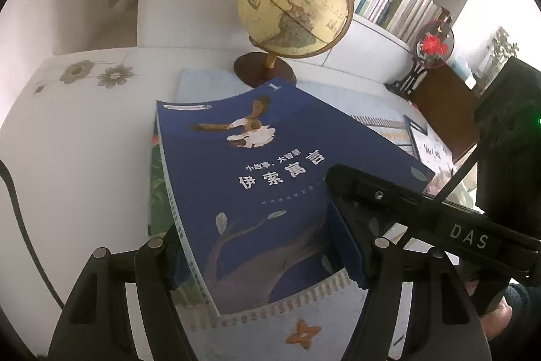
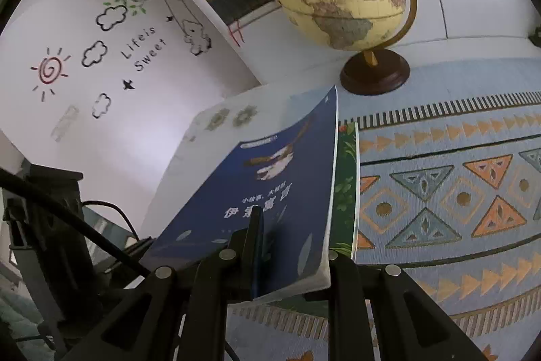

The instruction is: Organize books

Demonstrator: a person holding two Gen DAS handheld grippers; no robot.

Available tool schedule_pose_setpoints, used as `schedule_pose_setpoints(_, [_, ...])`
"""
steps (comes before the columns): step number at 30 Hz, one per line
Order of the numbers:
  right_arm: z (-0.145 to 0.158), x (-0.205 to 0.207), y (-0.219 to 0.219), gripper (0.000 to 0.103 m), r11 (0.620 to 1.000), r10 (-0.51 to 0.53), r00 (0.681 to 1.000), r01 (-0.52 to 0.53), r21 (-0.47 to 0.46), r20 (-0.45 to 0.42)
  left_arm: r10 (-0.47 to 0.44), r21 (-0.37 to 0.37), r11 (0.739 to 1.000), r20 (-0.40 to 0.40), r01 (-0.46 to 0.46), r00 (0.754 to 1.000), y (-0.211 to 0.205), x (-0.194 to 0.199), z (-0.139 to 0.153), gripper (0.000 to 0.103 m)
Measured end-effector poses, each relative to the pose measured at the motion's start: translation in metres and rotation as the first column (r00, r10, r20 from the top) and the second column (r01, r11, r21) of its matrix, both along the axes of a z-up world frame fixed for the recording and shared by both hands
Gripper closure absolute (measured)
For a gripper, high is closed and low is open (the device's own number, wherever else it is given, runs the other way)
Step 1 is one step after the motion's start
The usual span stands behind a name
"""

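Here, a white table (image 1: 84, 141) carries a patterned blue cloth (image 2: 456, 192), and behind it stand tall white bookshelves (image 1: 389, 32) packed with upright books.

At the far edge of the table stands a yellowed globe (image 1: 294, 5) on a dark wooden base. Near the right far corner sits a small black stand holding a red flower ornament (image 1: 432, 44).

Towards the near edge, a blue book (image 1: 263, 192) with white Chinese lettering and a bird on its cover lies on top of a green book (image 1: 157, 188), whose leafy cover shows along one side. Another book (image 1: 429, 148) with a pale cover lies flat near the table's right edge.

The right gripper (image 2: 287, 259) is clamped on the blue book's near edge, one finger on top of the cover and one beneath, and in the right wrist view the book tilts up off the green one. This looks like a lift or a squaring-up of the pile, judging by the task.

The left gripper (image 1: 260, 263) has its jaws apart, straddling the blue book's near corner without squeezing it, probably to steady or align it.

The globe's base stands just beyond the books' far end, so pushing the pile forward could knock it.
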State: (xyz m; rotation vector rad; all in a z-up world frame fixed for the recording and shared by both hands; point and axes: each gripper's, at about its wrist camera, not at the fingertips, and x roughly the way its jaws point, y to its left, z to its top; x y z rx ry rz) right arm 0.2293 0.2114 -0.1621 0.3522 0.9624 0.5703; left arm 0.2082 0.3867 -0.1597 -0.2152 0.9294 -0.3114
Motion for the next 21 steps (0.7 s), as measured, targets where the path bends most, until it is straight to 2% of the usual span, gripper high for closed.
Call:
schedule_pose_setpoints(3, [-0.001, 0.000, 0.005, 0.086, 0.999, -0.036, 0.999, 0.036, -0.023, 0.001, -0.014, -0.007, 1.000, -0.001, 0.014, 1.000, 0.004, 0.003, -0.004, 0.036])
schedule_pose_setpoints(7, [-0.007, 0.003, 0.006, 0.086, 0.999, -0.044, 0.999, 0.043, -0.033, -0.017, -0.020, 0.020, 1.000, -0.005, 0.020, 1.000, 0.007, 0.006, -0.010, 0.036])
schedule_pose_setpoints(16, [-0.033, 0.006, 0.015, 0.085, 0.999, -0.027, 0.993, 0.021, -0.048, -0.111, 0.015, -0.024, 1.000, -0.103, -0.018, 0.995, 0.021, 0.003, -0.041, 0.033])
schedule_pose_setpoints(21, [-0.045, 0.005, 0.020, 0.084, 0.998, -0.013, 0.989, 0.004, -0.058, -0.147, 0.036, -0.008, 0.999, -0.138, -0.037, 0.990, 0.026, -0.001, -0.052, 0.033])
